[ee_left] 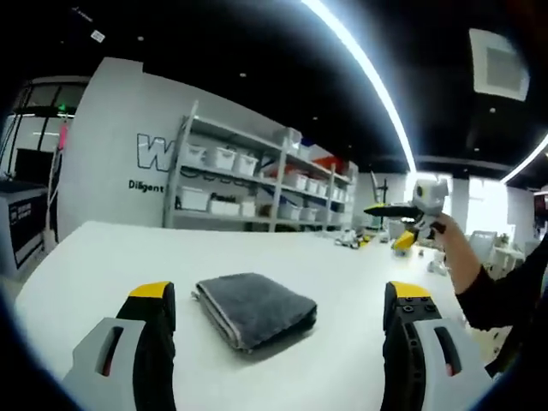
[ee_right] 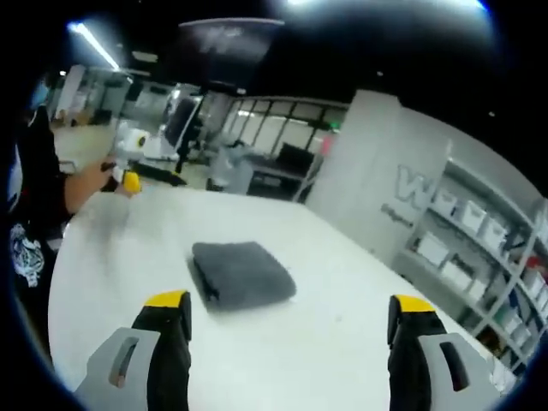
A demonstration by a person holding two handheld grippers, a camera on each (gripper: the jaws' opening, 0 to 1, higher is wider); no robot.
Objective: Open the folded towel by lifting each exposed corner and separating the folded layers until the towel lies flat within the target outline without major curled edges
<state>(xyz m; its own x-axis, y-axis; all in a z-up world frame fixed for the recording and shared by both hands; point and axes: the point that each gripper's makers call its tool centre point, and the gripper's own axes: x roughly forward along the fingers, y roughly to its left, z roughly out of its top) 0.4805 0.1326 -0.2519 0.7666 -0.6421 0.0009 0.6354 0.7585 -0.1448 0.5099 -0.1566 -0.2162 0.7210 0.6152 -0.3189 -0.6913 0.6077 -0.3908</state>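
Grey towel [ee_left: 255, 309] folded on the white table [ee_left: 103, 265], both tools clear of it.
Left gripper [ee_left: 278, 321] hangs jaws spread wide, gripping nothing; right gripper [ee_right: 287, 330] likewise (yellow tips apart, well short of the cloth). Shelves [ee_left: 257, 184] of bins line the wall beyond.

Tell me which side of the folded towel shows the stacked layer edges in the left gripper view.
On the grey towel, it is the side facing the left gripper's yellow-tipped left jaw: layer edges show there as thin lines. The top is smooth.
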